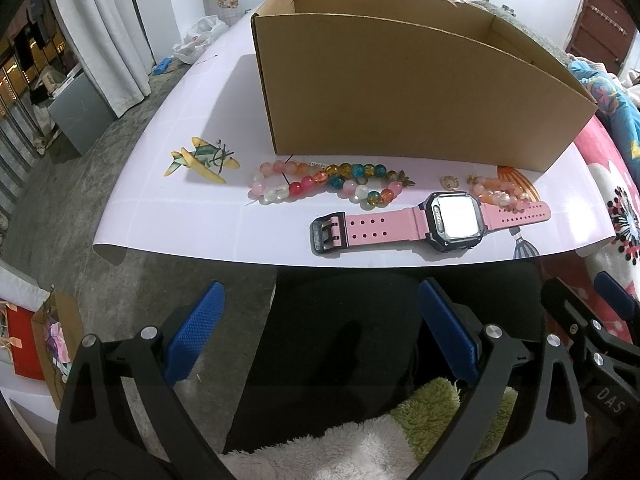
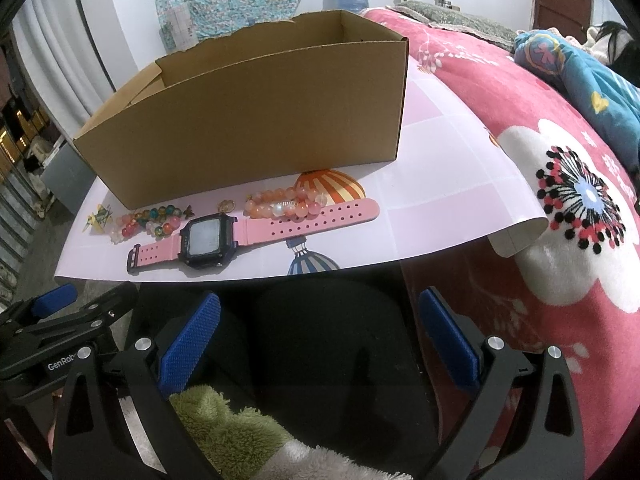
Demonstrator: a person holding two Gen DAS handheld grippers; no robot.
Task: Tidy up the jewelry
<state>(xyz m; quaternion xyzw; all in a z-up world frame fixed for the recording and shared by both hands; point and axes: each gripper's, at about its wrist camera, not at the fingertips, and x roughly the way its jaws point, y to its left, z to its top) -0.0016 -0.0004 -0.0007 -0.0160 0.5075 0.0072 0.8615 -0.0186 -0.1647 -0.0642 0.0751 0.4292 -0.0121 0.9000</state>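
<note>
The box [image 1: 400, 92] is matt brown cardboard, its back rim torn ragged. Under it lies a smooth, faintly glossy pink paper sheet [image 1: 192, 120]. The beads [image 1: 320, 182] look like glossy, translucent glass or plastic. The watch [image 1: 432, 222] has a matt pink rubbery strap and a shiny screen. The blanket [image 2: 540, 160] at right is fuzzy pink cloth. At the bottom, the gripper pads [image 1: 196, 336] are textured blue.
</note>
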